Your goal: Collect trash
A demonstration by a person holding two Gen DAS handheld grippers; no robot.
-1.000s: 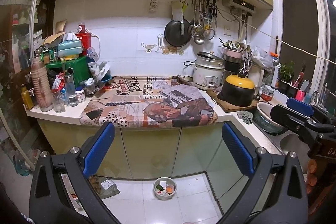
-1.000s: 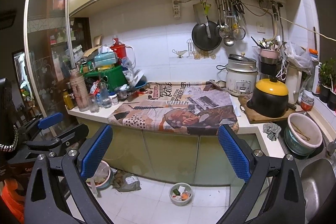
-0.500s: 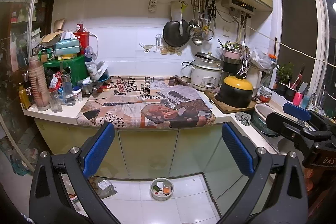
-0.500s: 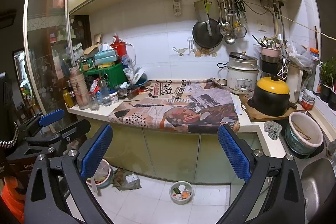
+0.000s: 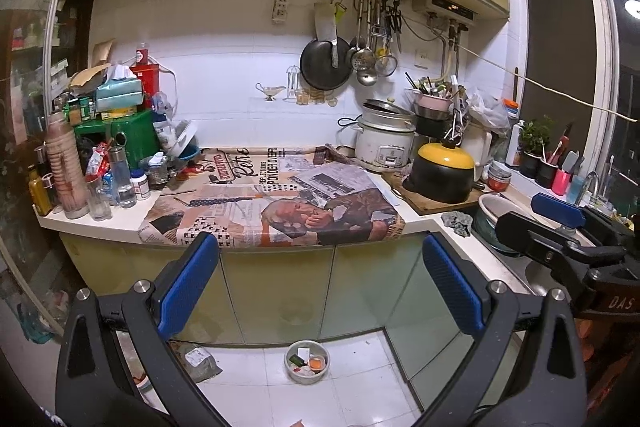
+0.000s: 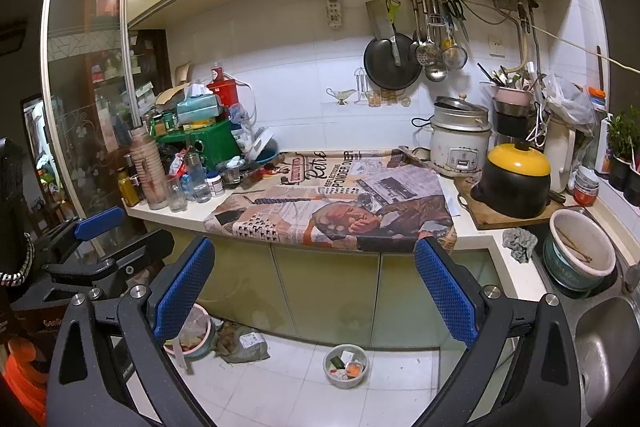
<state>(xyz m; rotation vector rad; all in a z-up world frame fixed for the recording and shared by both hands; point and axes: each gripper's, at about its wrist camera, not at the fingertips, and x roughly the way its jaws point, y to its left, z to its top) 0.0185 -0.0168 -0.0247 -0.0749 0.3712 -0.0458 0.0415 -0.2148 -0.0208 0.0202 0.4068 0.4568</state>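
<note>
Both tools are held out in the air in front of the kitchen tabletop (image 5: 100, 223), well back from it. The left tool (image 5: 320, 267) has its blue-padded fingers spread wide with nothing between them, and the right tool (image 6: 314, 273) is likewise spread wide and empty. Each shows at the edge of the other's view.

Down on the white tiled floor, close to the foot of the cabinet doors, sits a small round bowl of scraps (image 5: 306, 361), holding bits of green, orange and white. To its left on the floor lies a crumpled grey bag (image 6: 244, 343), and left of that a pale bin (image 6: 196, 331) with rubbish in it, partly hidden by the right tool's finger.

A printed newspaper-pattern sheet (image 5: 280, 203) covers the middle of the tabletop and droops over its front edge. Bottles and jars crowd the left end; a black pot with a yellow lid (image 5: 442, 169) stands on a wooden board near the right corner, with a white rice cooker (image 5: 384, 145) behind it.
</note>
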